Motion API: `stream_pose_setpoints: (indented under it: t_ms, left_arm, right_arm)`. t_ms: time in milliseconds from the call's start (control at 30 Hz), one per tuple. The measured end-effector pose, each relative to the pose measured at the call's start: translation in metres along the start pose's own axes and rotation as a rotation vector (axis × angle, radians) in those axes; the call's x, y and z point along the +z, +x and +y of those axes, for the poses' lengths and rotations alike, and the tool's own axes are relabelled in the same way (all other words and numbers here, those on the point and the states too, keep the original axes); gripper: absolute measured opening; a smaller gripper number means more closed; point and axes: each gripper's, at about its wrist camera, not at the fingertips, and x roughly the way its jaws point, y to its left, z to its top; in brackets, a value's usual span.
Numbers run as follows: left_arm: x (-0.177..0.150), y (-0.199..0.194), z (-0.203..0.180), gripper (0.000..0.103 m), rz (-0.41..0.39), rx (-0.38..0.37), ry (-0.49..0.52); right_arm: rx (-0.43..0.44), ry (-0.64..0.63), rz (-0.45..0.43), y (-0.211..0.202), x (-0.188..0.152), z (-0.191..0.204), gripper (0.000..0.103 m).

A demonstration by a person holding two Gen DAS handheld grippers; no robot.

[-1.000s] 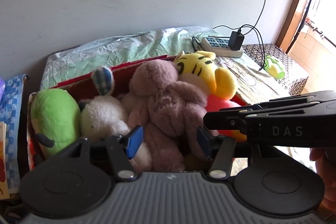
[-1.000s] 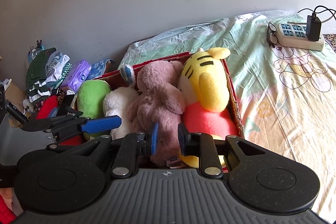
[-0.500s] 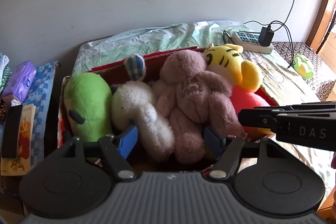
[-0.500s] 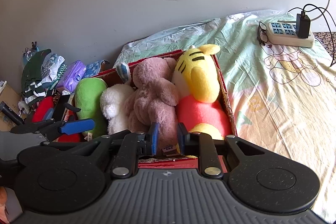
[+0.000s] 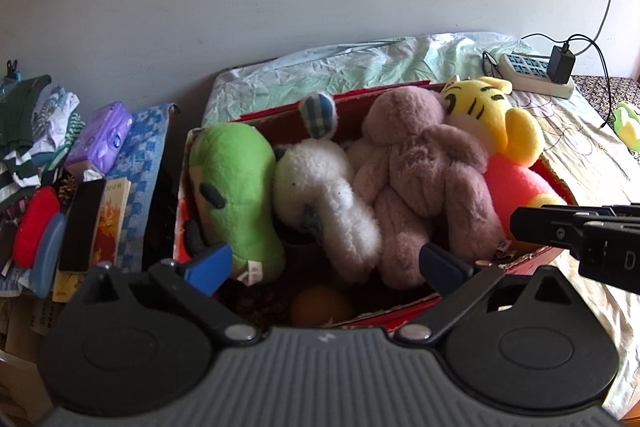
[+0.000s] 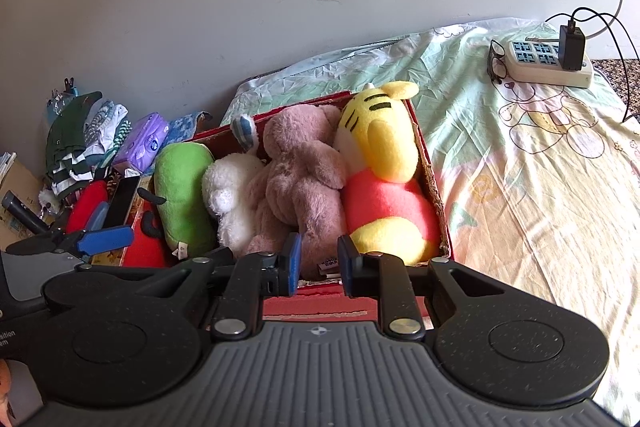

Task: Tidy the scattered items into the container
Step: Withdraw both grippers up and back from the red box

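My left claw point(image 5: 324, 265) is wide apart w/ nothing in it, up over the near end of the red box point(image 5: 404, 309). My right claw point(image 6: 319, 263) has just a small gap, also holding nothing, by the box's near edge point(image 6: 320, 303).

The box sits on the bed point(image 6: 540, 195). Four soft toys lie side by side in it: green toy point(image 5: 234, 183) at 9 o'clock, white toy point(image 5: 324, 195) next, pink bear point(image 5: 420, 179) in the middle, yellow tiger point(image 5: 496, 135) at 3 o'clock. They touch each other. An orange ball point(image 5: 320, 307) is low in the box at 6 o'clock.

At 1 o'clock on the bed: a power strip point(image 6: 548, 65) w/ a black plug, glasses point(image 6: 496, 63) just beside it. At 9 o'clock, off the bed: clothes point(image 6: 80, 143), a purple pack point(image 5: 100, 139).
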Motion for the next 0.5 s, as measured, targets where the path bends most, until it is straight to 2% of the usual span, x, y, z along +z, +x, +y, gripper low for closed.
stream_pose_setpoints:
  t_ms: [500]
  left_arm:
    - [-0.001,-0.024,0.007,0.103,-0.003,0.104,-0.129]
  right_arm:
    - [-0.017,-0.053,-0.022,-0.022,-0.001,0.001,0.032]
